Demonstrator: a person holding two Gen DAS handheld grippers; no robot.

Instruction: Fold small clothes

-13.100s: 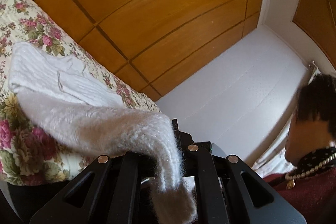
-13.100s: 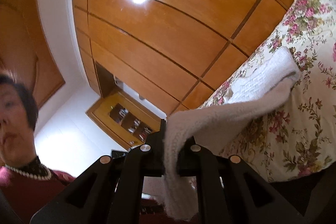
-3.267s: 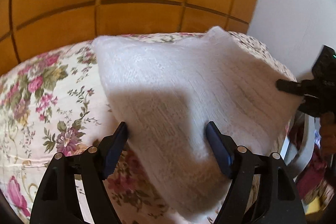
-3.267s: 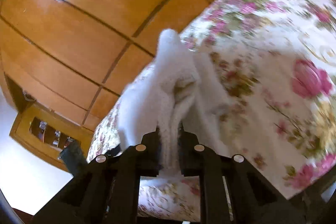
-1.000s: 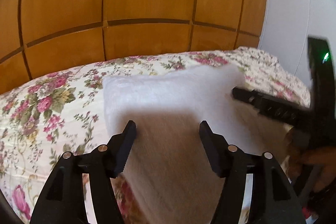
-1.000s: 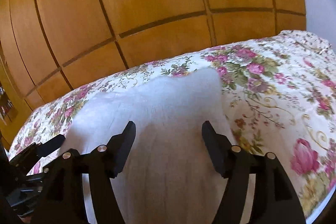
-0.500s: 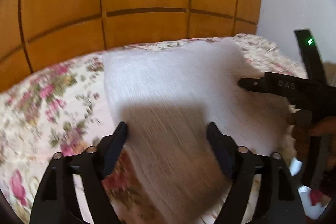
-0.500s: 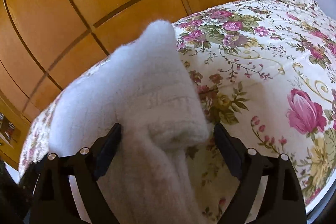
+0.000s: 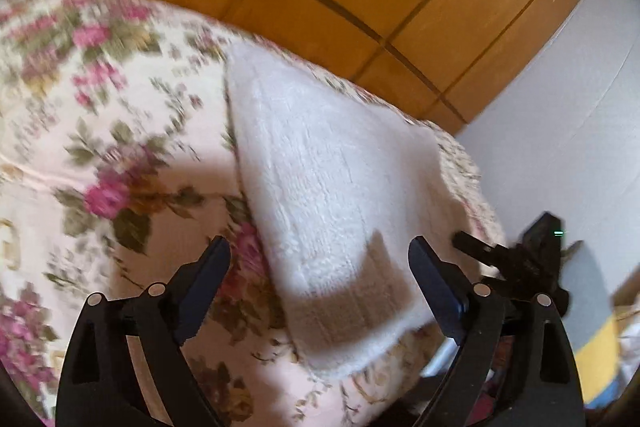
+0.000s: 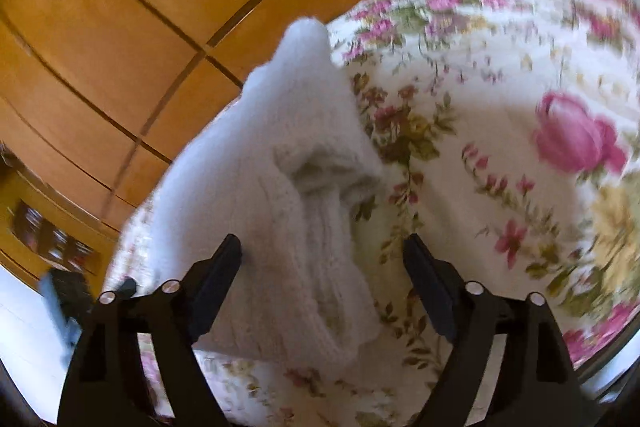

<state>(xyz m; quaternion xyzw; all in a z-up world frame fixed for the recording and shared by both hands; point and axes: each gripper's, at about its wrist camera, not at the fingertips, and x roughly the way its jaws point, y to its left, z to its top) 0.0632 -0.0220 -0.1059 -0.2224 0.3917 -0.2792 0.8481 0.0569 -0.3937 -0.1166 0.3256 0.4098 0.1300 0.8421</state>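
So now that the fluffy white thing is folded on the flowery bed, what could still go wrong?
The white knit garment lies near the edge of the floral bedspread, so a nudge might push it off. Both the left gripper and right gripper are open on either side of it; a finger could snag the fuzzy knit. In the right wrist view the folded layers look loose and might flop open.

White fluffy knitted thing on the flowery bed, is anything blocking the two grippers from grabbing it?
Nothing visible does. The folded white knitted garment lies on the floral bedspread, right ahead of the open left gripper and open right gripper, with only bare bedspread around it.
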